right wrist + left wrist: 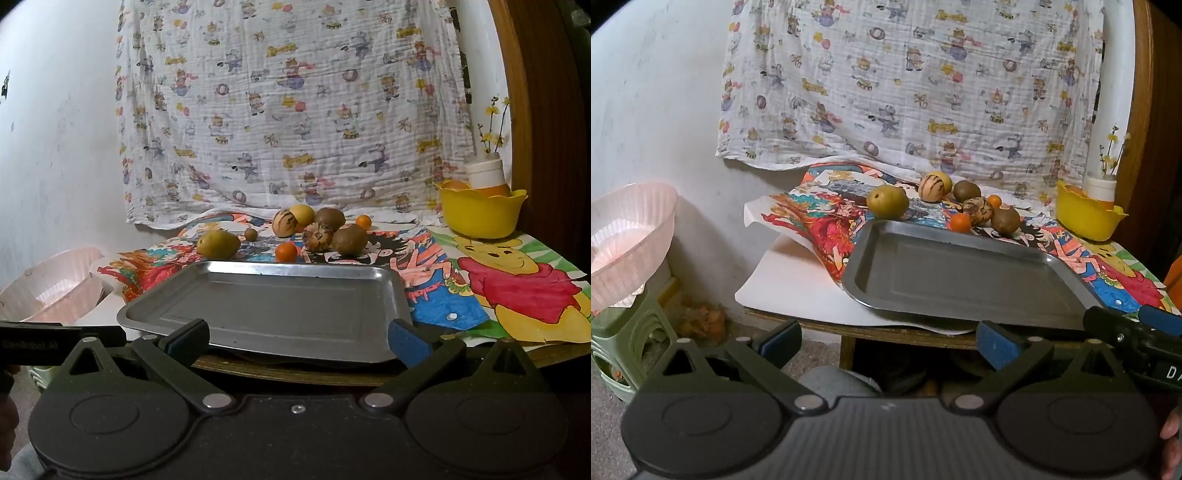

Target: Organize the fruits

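On the cartoon-print table, fruits (314,234) sit behind a bare steel tray (269,306). Left gripper (886,345) and right gripper (297,341) gape wide, holding nothing; lettering illegible.

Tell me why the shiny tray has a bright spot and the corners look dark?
Left wrist view: the metal tray catches a white glint of light near its right rim; the picture's corners go black and the table edge looks bent, which is typical of a fisheye lens. Right wrist view: the tray's far rim shines pale, with the same dark corners.
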The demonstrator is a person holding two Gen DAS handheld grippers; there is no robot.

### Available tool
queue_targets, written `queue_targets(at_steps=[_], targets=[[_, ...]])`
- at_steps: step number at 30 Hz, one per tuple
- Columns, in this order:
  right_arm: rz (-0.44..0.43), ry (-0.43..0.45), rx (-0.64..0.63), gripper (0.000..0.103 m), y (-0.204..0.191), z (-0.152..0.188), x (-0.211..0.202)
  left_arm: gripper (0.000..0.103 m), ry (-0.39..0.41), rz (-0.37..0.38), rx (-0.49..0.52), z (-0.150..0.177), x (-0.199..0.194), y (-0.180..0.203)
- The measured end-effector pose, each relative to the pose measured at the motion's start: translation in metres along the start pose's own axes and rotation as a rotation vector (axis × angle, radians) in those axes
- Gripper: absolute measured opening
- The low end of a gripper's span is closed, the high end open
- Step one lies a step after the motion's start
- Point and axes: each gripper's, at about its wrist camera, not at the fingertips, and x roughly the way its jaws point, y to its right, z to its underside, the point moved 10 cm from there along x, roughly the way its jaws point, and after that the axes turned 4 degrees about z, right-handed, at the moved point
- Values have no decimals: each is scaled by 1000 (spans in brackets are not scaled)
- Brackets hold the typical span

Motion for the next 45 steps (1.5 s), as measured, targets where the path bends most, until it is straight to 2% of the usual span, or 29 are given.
queue_targets(at_steps=[45], targets=[[-3, -11, 5, 103, -1, 2, 1, 102, -17, 9, -17, 6, 3, 3]])
